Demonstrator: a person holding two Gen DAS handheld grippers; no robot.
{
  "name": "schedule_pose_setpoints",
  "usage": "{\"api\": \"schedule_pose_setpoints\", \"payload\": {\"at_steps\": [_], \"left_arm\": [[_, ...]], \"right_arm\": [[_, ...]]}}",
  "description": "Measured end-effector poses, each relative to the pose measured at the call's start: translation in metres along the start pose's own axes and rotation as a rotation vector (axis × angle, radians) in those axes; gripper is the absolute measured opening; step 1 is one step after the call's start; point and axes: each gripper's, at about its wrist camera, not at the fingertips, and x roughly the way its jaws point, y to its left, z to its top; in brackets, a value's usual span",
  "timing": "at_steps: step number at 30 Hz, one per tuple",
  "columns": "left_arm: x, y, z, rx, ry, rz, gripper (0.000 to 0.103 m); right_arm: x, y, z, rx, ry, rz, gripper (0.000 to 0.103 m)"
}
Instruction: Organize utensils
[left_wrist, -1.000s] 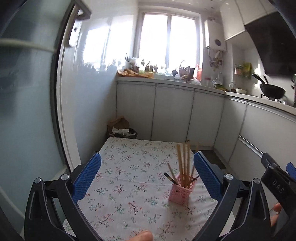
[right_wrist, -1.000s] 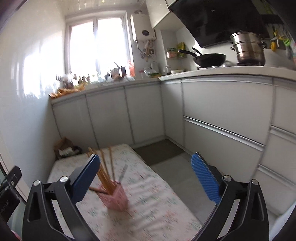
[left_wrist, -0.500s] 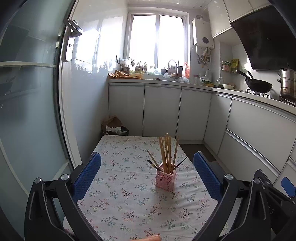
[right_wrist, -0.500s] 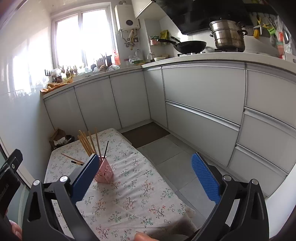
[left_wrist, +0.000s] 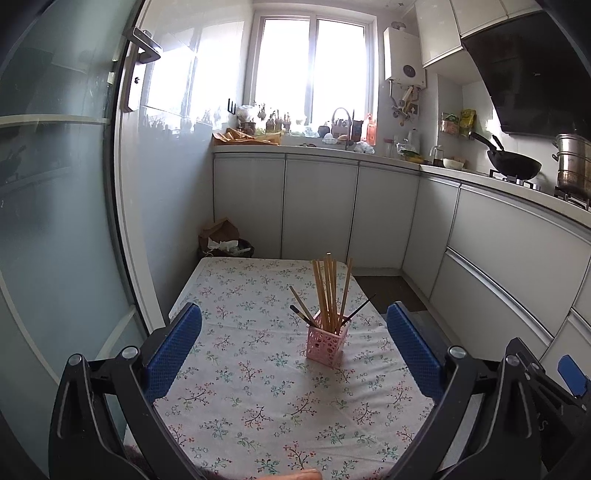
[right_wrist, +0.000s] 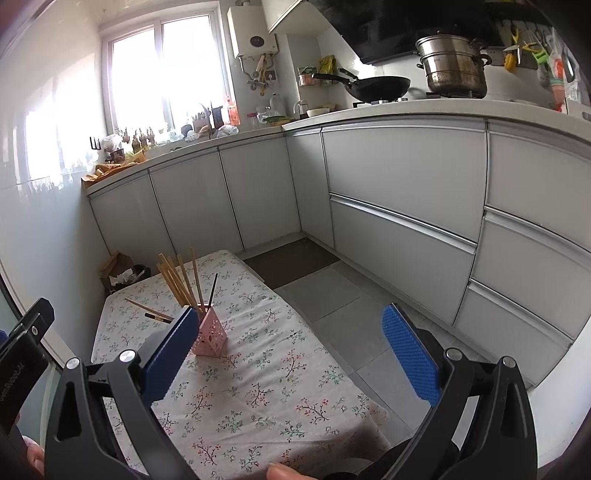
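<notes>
Each tool, left (left_wrist: 294, 349) and right (right_wrist: 286, 354), has black triangular arms, silver screws and blue dimpled pads (left_wrist: 173, 350).

Since a second ago both tools have drawn back from the pink holder (left_wrist: 326, 343) of chopsticks (left_wrist: 327, 291). In the left wrist view the left tool (left_wrist: 293, 354) has risen and levelled, so more of the bench (left_wrist: 236, 387) shows and the holder sits farther off toward the far right edge. The right tool (right_wrist: 291, 354) has swung rightward; its view, blurred before, is now sharp.
</notes>
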Motion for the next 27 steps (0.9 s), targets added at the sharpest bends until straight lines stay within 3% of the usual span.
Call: {"api": "schedule_pose_setpoints", "payload": {"at_steps": [27], "left_arm": [[0.0026, 0.0000, 0.0017, -0.015, 0.007, 0.014, 0.096]], "right_arm": [[0.0031, -0.0011, -0.0010, 0.010, 0.015, 0.020, 0.097]]}}
